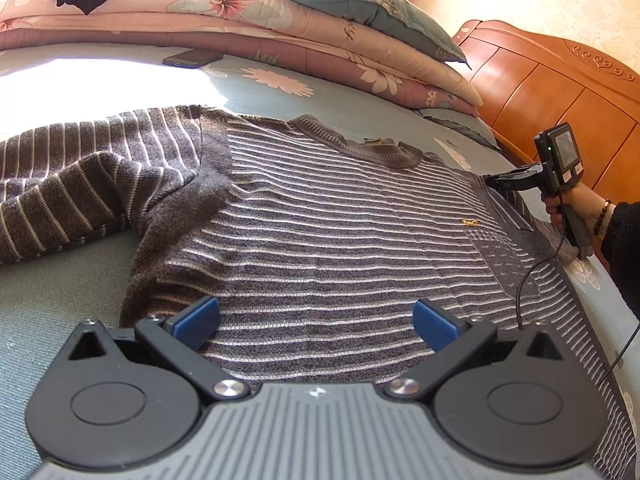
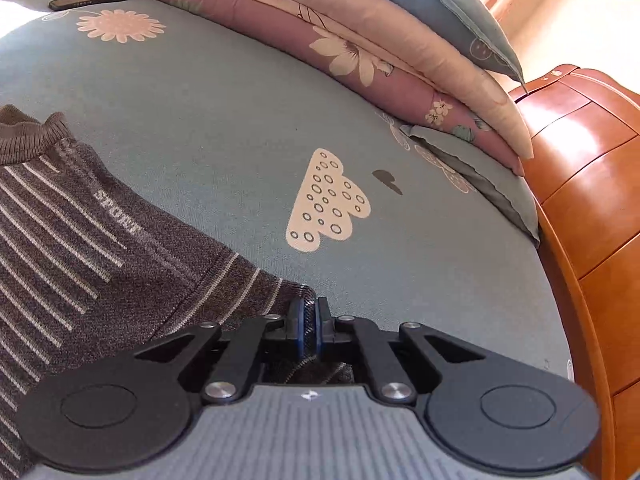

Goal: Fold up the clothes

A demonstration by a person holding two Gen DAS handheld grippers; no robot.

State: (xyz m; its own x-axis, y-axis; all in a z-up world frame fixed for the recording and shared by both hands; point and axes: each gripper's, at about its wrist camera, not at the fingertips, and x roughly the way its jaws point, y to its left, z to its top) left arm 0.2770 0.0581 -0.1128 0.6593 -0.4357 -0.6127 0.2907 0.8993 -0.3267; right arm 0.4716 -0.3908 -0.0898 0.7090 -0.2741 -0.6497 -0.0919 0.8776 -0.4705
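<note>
Sweater (image 2: 88, 236), striped grey-brown knit, pinched at its sleeve end between the blue pads of the right gripper (image 2: 308, 330), jaws nearly together with a fold of fabric bunched in the slot. Lies leftward from that grip, sleeve running back toward the body panel; bare bedsheet (image 2: 224, 120) ahead and to the right. Held by the person's hand (image 1: 568, 208) at the far right edge in the left wrist view, tips on the sweater's shoulder side.

Left gripper (image 1: 316, 320) spread wide, nothing between the pads, poised over the lower body of the garment; hem side nearest, collar (image 1: 360, 144) farthest ahead, so long axis straight away from it. Other sleeve (image 1: 80, 184) crumpled off to its left, nearer this hand than the right.

Judged next: sleeve carried leftward across the chest, so the right hand is the better placed.

Writing: small pale lettering on the knit left of the right gripper, seemingly "SPORT", read upside down and uncertain. Small yellow emblem (image 1: 469, 222) on the chest, illegible.
</note>
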